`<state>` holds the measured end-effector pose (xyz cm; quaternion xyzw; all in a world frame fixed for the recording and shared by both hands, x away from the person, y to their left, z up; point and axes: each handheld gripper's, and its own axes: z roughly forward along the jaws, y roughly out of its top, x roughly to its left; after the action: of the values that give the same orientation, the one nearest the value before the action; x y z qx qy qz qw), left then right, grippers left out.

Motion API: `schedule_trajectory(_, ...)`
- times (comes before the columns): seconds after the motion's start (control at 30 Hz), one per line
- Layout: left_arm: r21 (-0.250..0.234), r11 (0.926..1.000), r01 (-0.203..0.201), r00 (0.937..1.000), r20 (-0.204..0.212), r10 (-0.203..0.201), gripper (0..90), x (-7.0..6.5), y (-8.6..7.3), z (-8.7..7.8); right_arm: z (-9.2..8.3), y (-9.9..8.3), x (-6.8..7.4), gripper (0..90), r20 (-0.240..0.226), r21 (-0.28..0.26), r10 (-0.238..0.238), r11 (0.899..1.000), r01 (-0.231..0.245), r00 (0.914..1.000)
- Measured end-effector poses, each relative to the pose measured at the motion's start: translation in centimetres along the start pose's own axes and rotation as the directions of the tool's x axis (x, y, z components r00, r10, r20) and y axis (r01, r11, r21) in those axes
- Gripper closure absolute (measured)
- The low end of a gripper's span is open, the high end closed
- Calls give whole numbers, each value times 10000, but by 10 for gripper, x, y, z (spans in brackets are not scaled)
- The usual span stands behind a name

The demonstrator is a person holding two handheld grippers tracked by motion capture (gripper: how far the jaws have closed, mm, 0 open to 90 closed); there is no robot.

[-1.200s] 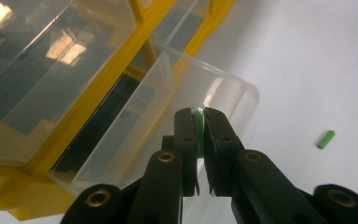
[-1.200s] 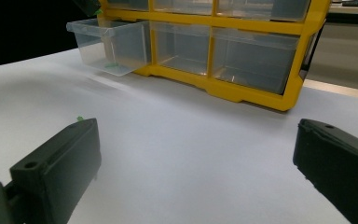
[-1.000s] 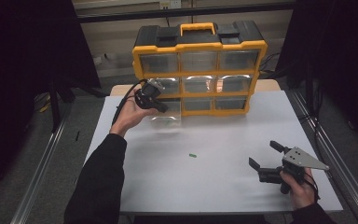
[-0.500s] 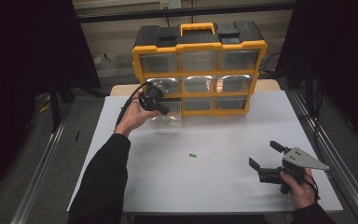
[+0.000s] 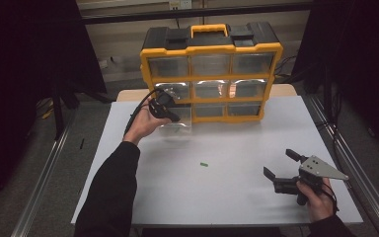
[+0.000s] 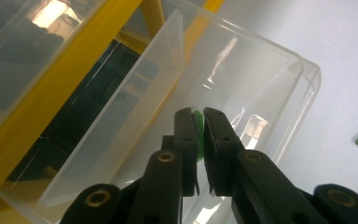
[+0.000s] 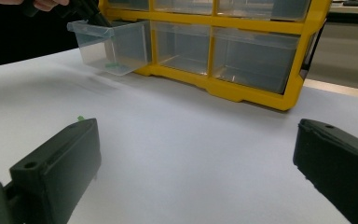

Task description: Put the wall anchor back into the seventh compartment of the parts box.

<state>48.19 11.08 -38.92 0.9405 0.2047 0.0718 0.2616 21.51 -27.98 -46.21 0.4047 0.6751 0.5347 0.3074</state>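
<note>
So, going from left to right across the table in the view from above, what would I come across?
The left tongs over a pulled-out clear drawer, then a small green piece lying on the white table, then the right tongs, open, near the right edge.

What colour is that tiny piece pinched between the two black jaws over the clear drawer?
Green; the left gripper view shows it best.

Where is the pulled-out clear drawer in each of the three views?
High view: the clear drawer sits left of centre, at the yellow organizer's bottom-left corner, under the left hand-held gripper.
Left gripper view: it spans the middle, behind the jaws, which pinch a green piece.
Right gripper view: upper left.
Shared landmark: the yellow organizer frame.
</note>
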Motion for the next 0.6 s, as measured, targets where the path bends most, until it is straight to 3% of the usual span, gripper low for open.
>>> schedule_trajectory(0.03, -78, 9998, 194, 9998, 12, -194, 845, -1, 0, 1, 0, 0, 0, 6, -3, -3, -4, 10000, 4, 10000)
schedule_trajectory(0.2, -9, 10000, 65, 10000, 35, -65, 843, 1, -1, 1, 0, 0, 0, 6, -15, -2, -7, 10000, 7, 10000)
schedule_trajectory(0.3, -87, 9996, 269, 9996, 86, -269, 841, 0, -1, 1, 0, 0, 0, 6, -12, 0, -12, 10000, 12, 10000)
schedule_trajectory(0.47, -64, 10000, 70, 10000, 15, -70, 830, 2, -1, -3, 0, 0, 0, 6, 11, 11, -5, 10000, 5, 10000)
schedule_trajectory(0.5, -234, 9994, 243, 9997, -3, -243, 824, 2, -1, -3, 0, 0, 0, 6, -5, -3, -3, 10000, 3, 10000)
schedule_trajectory(0.53, -66, 9999, 100, 9999, 61, -100, 816, 3, -1, -4, 0, 0, 0, 6, -11, -5, -8, 10000, 8, 10000)
schedule_trajectory(0.6, -173, 9996, 237, 9997, -5, -237, 808, 2, -2, -4, 0, 0, 0, 6, -1, 24, -7, 10000, 7, 10000)
